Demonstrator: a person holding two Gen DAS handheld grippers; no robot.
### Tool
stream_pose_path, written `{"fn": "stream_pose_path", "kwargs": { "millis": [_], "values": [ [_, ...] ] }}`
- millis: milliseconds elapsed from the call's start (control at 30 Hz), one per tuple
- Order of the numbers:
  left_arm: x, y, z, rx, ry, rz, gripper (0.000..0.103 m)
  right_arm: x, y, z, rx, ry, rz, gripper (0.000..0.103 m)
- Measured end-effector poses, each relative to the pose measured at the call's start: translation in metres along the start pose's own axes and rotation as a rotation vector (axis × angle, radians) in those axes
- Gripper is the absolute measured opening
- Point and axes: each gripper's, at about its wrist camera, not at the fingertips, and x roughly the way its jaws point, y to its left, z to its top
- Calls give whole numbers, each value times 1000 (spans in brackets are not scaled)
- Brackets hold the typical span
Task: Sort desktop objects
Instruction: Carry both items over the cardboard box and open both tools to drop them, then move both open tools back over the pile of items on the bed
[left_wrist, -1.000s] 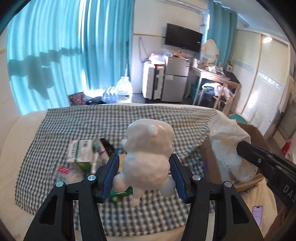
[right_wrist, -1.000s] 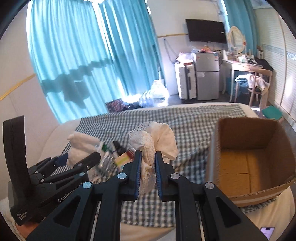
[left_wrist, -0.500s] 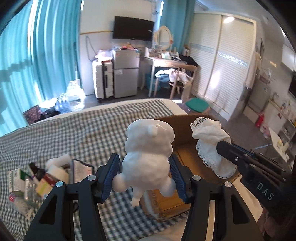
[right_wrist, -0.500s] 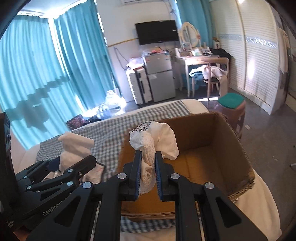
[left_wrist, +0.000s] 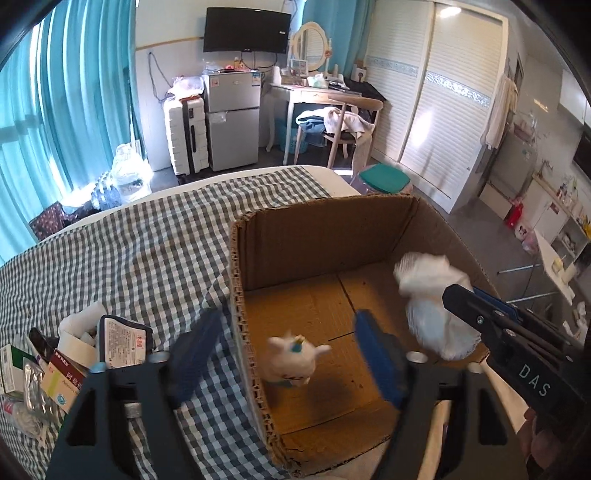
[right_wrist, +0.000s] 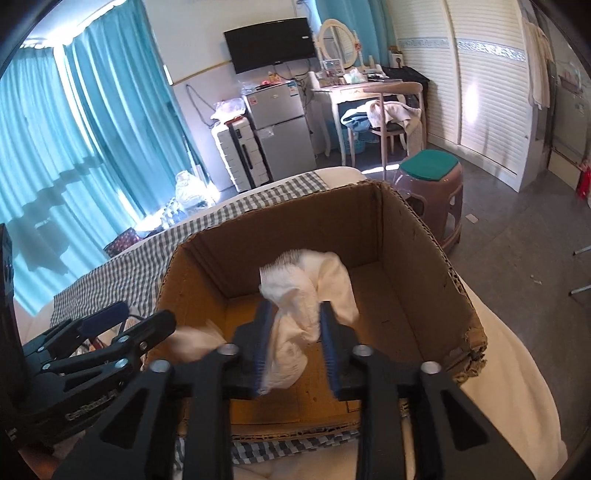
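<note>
An open cardboard box (left_wrist: 236, 280) (right_wrist: 454, 280) stands on the checked cloth. My left gripper (left_wrist: 284, 354) is open above the box's near left corner. The white plush toy (left_wrist: 293, 360) lies free inside the box below it, blurred; it shows as a white blur in the right wrist view (right_wrist: 192, 341). My right gripper (right_wrist: 293, 347) is open over the box, its jaws apart. The white lace cloth (right_wrist: 306, 306) (left_wrist: 432, 302) hangs loose between its fingers, blurred, and I cannot tell if it still touches a pad.
A heap of medicine boxes and packets (left_wrist: 74, 358) lies on the checked cloth (left_wrist: 140, 251) left of the box. A stool with a green seat (right_wrist: 430, 184) stands on the floor beyond the box. A phone lies hidden now.
Both grippers moved over the box and opened. The left one let go of the plush toy, which dropped into the box. The right one's jaws spread apart around the lace cloth.
</note>
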Motion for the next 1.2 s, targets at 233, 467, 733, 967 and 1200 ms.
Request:
{"fn": "stream_pose_path", "kwargs": {
  "millis": [233,467,733,967,1200],
  "values": [
    [-42,30,-1,-8,-74,85,100,-29,11,3,13,-61,-13,61],
    [-109,96,-20,-84,-148,186,103,-65,65,-4,-85,-121,64,62],
    [-180,184,-61,-188,-189,356,103,-105,162,-36,-252,-174,184,68],
    [-227,268,-103,-368,-220,520,103,-108,230,-64,-323,-143,295,73],
    [-219,309,-151,-483,-168,544,103,-77,263,-102,-287,-97,304,76]
  ]
}}
